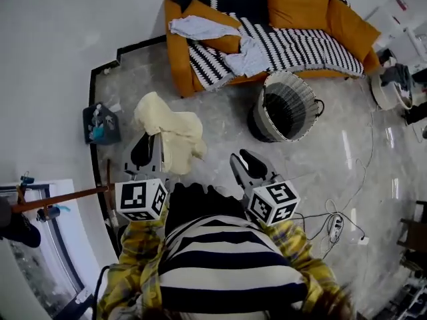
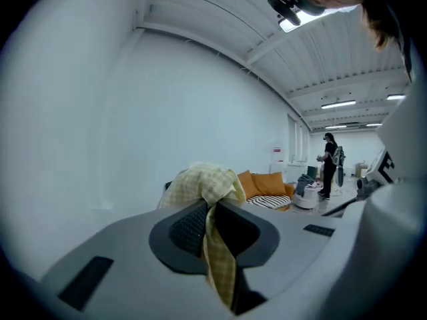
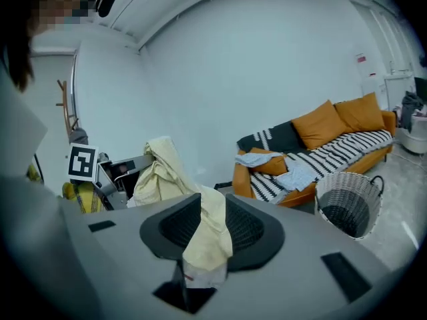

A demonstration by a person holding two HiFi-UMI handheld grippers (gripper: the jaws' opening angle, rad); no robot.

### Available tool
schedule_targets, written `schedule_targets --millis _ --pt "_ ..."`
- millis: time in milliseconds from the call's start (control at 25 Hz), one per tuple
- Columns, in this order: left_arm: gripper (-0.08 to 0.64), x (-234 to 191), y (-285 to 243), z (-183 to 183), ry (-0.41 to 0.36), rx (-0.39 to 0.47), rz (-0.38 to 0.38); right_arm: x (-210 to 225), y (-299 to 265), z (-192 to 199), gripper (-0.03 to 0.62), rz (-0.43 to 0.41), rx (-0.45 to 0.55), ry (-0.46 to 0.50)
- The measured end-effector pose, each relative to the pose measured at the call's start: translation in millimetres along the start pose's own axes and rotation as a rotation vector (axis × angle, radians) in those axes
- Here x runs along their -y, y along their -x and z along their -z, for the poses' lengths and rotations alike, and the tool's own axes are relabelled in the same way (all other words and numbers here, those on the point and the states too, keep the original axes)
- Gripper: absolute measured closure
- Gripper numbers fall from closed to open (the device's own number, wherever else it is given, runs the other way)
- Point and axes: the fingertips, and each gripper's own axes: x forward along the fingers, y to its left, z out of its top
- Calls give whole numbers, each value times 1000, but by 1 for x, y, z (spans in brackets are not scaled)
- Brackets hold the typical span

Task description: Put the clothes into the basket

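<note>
A pale yellow garment (image 1: 170, 131) hangs bunched between my two grippers, above the grey marble floor. My left gripper (image 1: 148, 153) is shut on one part of it; in the left gripper view a checked yellow fold (image 2: 219, 252) is pinched between the jaws. My right gripper (image 1: 245, 162) is shut on another edge of it, seen as a cream fold (image 3: 208, 235) in the right gripper view. The woven basket (image 1: 287, 105) stands on the floor ahead and to the right, in front of the orange sofa (image 1: 180, 65). Two light blue garments (image 1: 200, 27) (image 1: 250, 57) lie on the sofa.
A black-and-white striped blanket (image 1: 293, 49) covers the sofa seat. A dark caddy (image 1: 101, 124) sits by the wall at left. Cables and a power strip (image 1: 335, 224) lie on the floor at right. A person (image 2: 329, 165) stands far off beyond the sofa.
</note>
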Motion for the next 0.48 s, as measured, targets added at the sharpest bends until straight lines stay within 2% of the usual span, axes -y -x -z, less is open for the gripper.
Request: schedule_targets --millis 200,480 --pt "511 69 -64 -19 -41 0 179 56 26 -11 466 111 63 -80" --pt "511 155 -144 -26 -64 -26 418 121 38 -29 466 242 123 -162"
